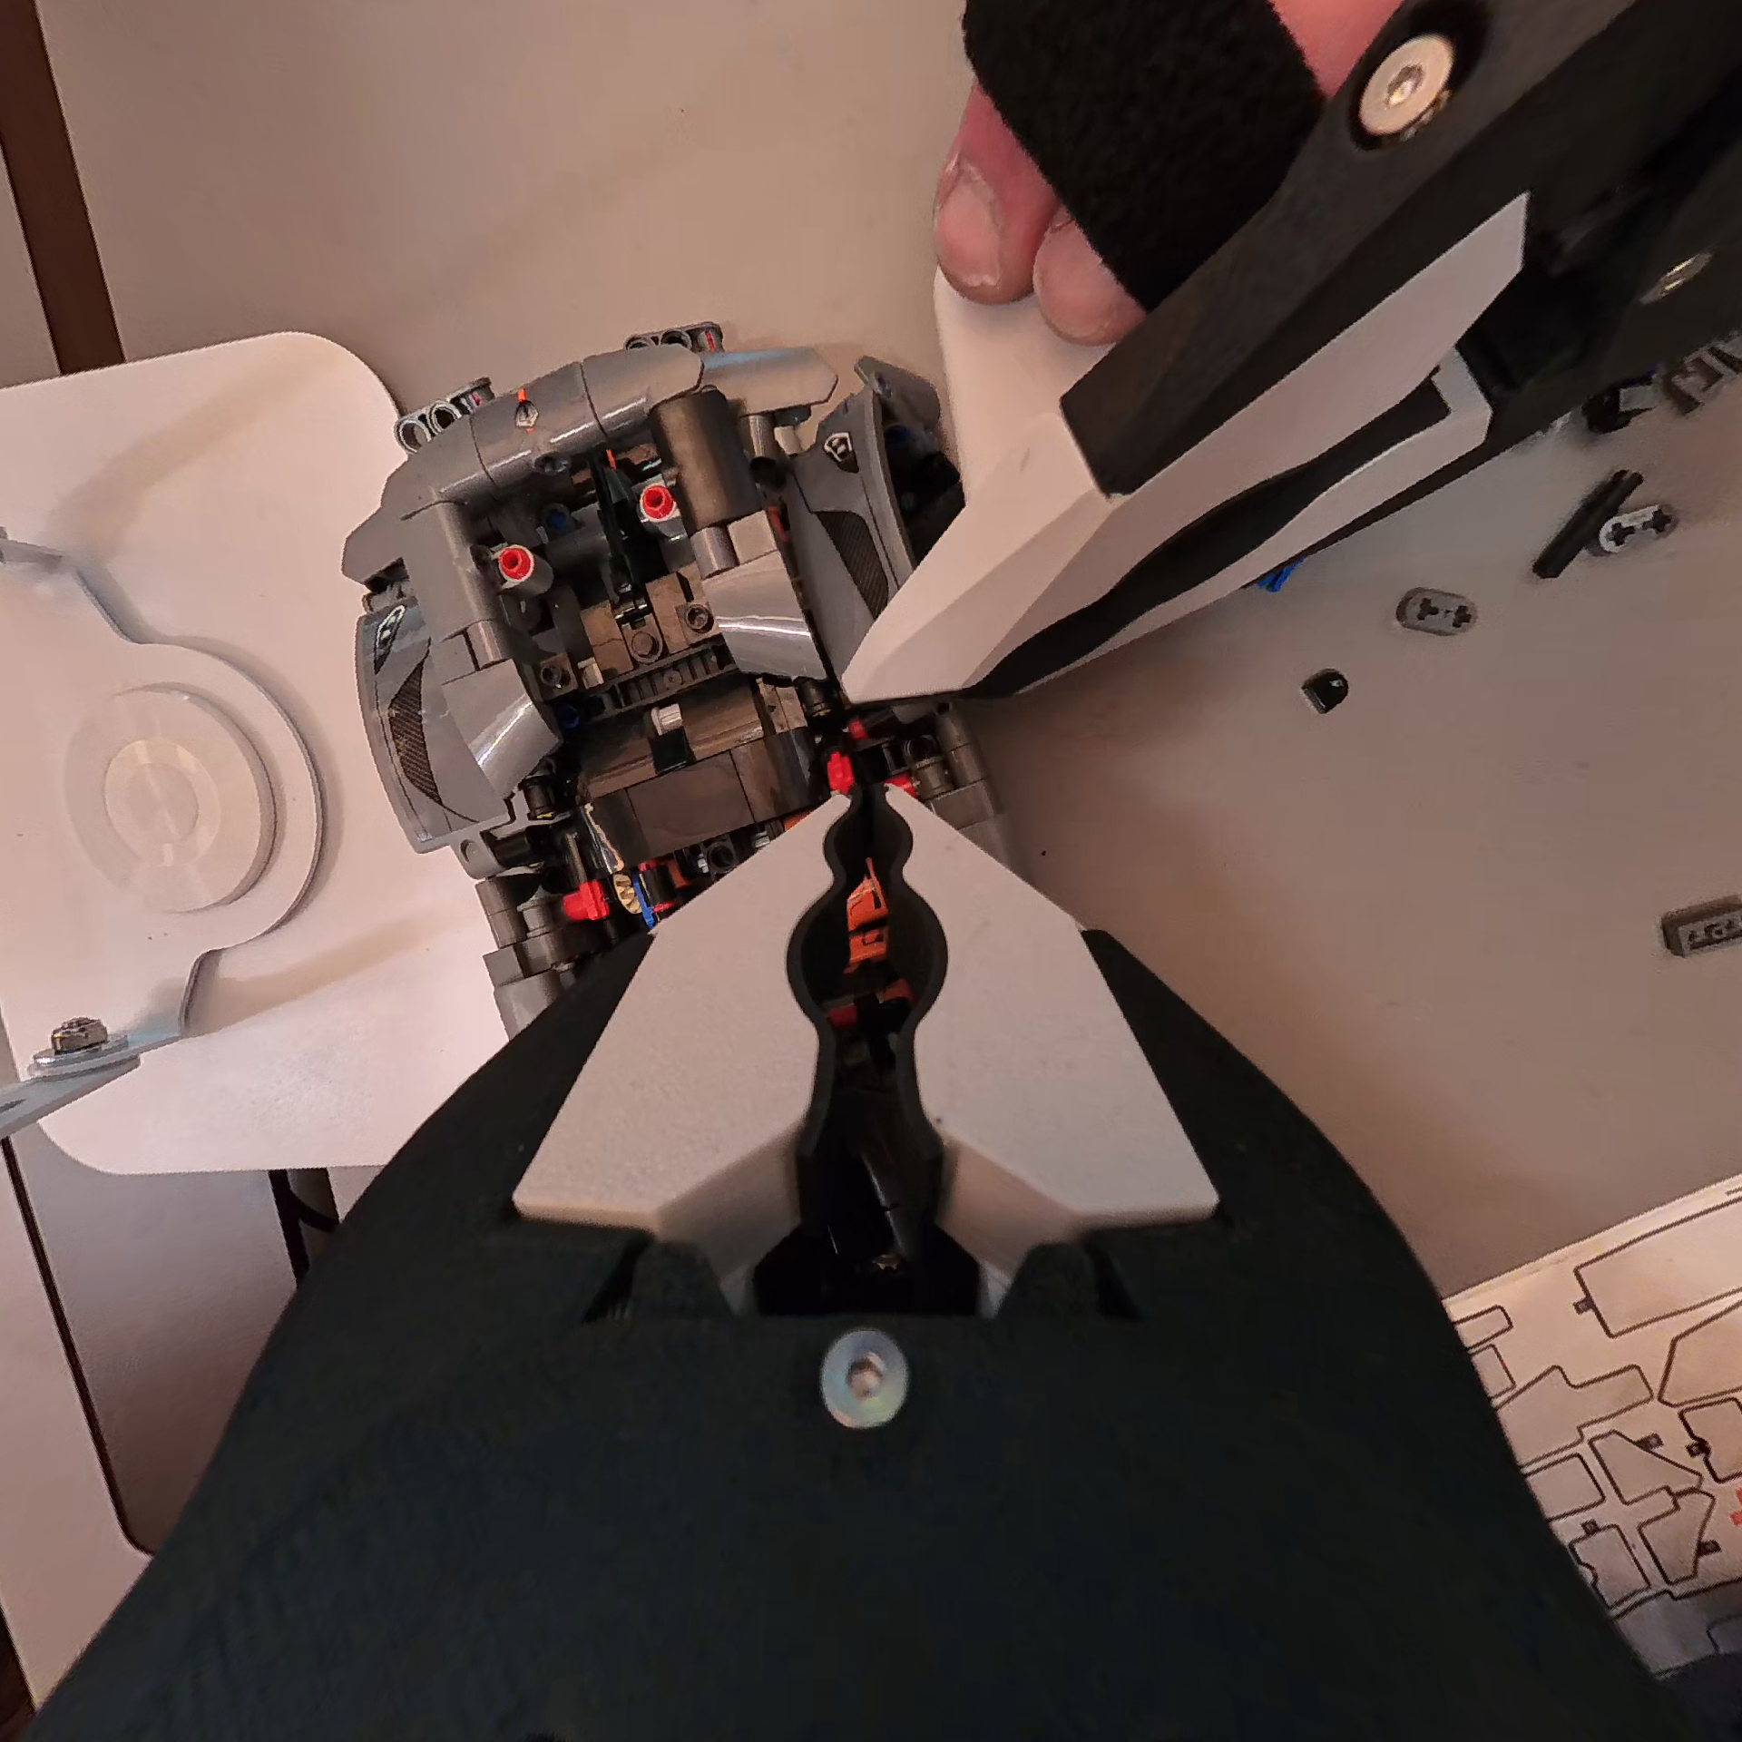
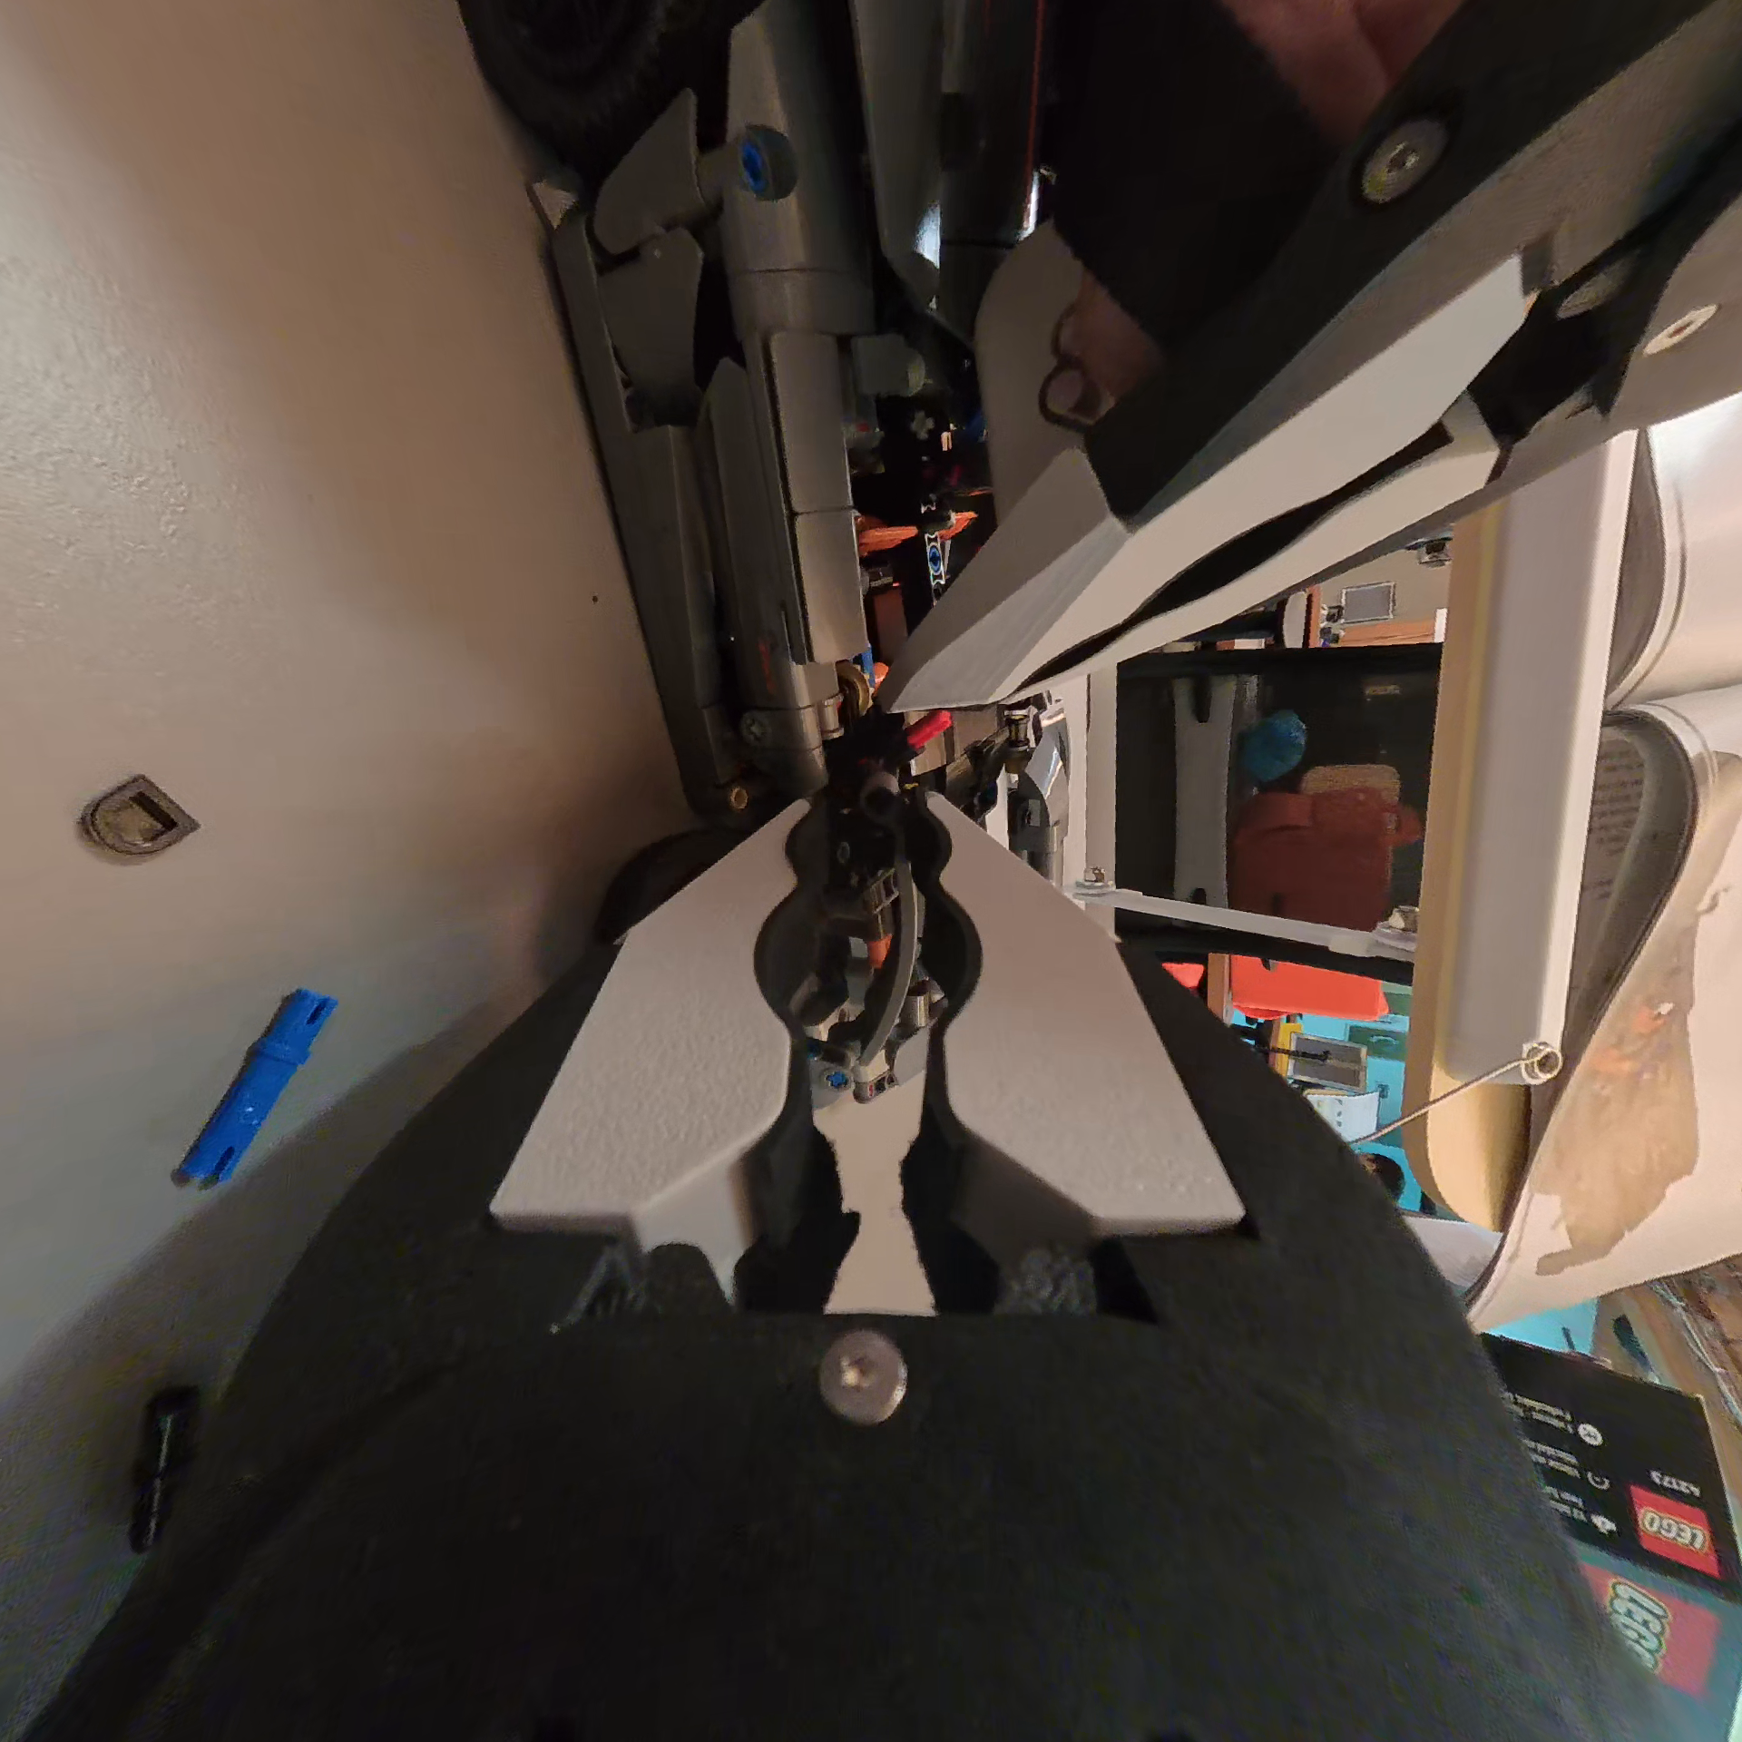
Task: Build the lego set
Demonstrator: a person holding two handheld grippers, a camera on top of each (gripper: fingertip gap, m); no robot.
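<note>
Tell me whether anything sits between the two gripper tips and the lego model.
Nothing visible does. The left gripper and the right gripper both have their tips right at the grey lego model, meeting at its red pins near one edge.

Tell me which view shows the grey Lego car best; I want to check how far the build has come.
The left wrist view: the grey Lego car shows from above, with panels and inner parts visible. The right wrist view catches only its side edge-on, partly hidden behind the other gripper.
</note>
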